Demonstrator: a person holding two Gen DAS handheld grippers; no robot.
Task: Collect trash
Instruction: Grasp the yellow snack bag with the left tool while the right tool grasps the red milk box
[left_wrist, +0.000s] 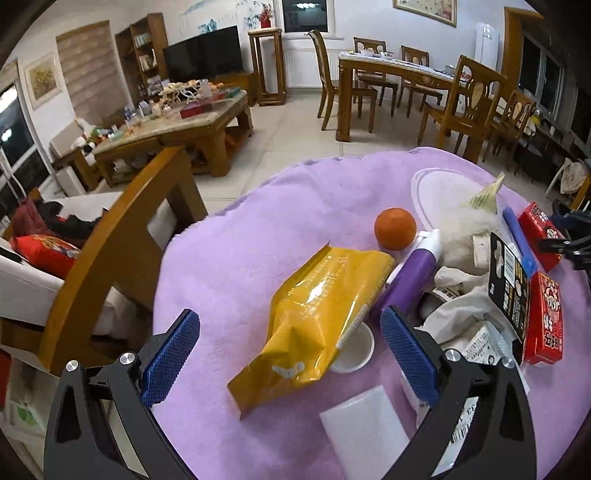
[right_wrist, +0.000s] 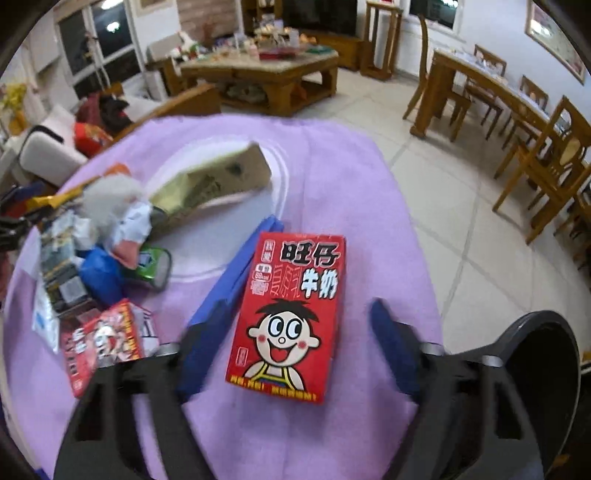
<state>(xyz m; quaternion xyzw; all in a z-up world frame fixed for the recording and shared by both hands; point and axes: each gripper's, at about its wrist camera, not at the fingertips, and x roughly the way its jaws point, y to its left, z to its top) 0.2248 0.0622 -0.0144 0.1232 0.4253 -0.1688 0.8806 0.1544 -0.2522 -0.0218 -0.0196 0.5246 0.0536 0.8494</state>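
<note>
A yellow snack bag (left_wrist: 317, 317) lies on the purple cloth between the open jaws of my left gripper (left_wrist: 291, 347). Its lower edge rests over a small white cup (left_wrist: 352, 350). In the right wrist view a red milk carton with a cartoon face (right_wrist: 291, 317) lies flat between the open jaws of my right gripper (right_wrist: 291, 343). A heap of wrappers, paper and boxes (left_wrist: 476, 302) lies to the right of the yellow bag, and shows at the left in the right wrist view (right_wrist: 92, 258). Both grippers hold nothing.
An orange (left_wrist: 394, 228), a purple tube (left_wrist: 410, 284) and a white block (left_wrist: 365, 424) lie on the cloth. A white plate (right_wrist: 273, 206) holds a beige carton (right_wrist: 218, 181). A second red carton (right_wrist: 107, 339) lies left. A dark bin (right_wrist: 543, 369) is at the right.
</note>
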